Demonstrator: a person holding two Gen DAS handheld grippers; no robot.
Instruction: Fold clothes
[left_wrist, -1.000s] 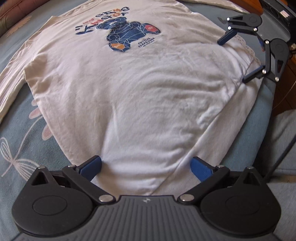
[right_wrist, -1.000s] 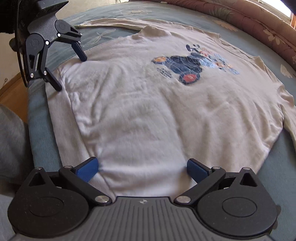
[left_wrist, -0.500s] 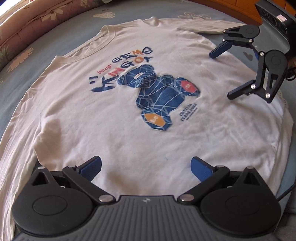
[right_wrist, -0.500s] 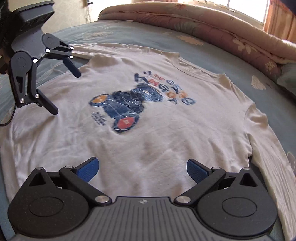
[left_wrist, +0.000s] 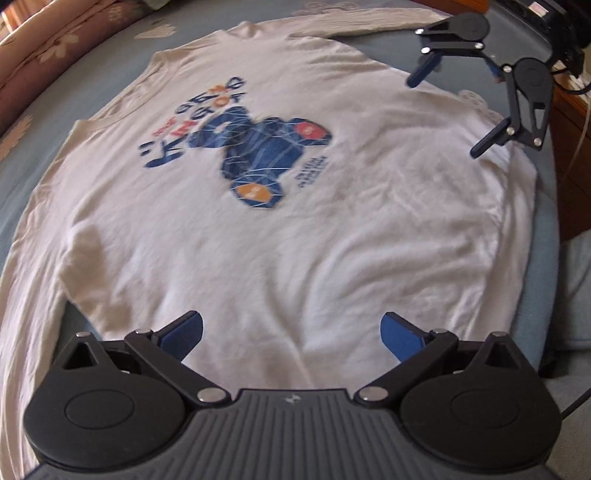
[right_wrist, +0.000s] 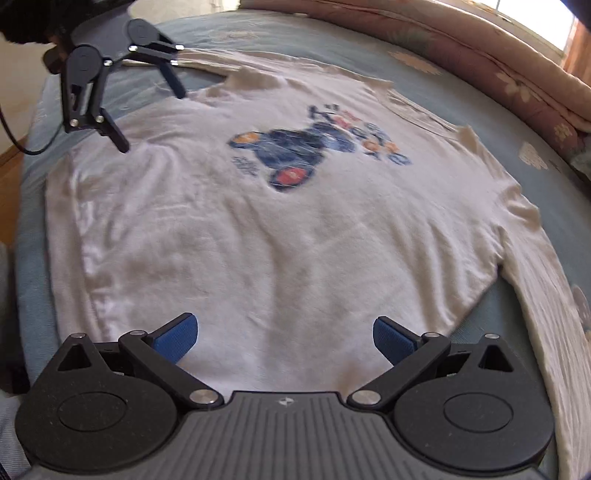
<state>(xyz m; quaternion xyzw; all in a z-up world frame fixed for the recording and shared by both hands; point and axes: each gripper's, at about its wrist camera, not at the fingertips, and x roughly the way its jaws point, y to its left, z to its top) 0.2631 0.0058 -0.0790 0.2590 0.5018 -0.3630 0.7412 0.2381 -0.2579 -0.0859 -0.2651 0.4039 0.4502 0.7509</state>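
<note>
On the bed (left_wrist: 22, 192) — white shirt (left_wrist: 295, 229) flat, print up. My left gripper (left_wrist: 291, 328) and right gripper (right_wrist: 284, 332) hover over it — both spread wide, holding nothing.

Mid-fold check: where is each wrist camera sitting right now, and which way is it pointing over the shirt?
Left wrist: rides behind the open left tongs, low at the white shirt hem, facing up the shirt toward its collar; the right tongs show upper right.
Right wrist: rides behind the open right tongs, at the hem, facing the collar and the rolled quilt; the left tongs show upper left.
Shared: the shirt, its blue print and the blue bedsheet.
</note>
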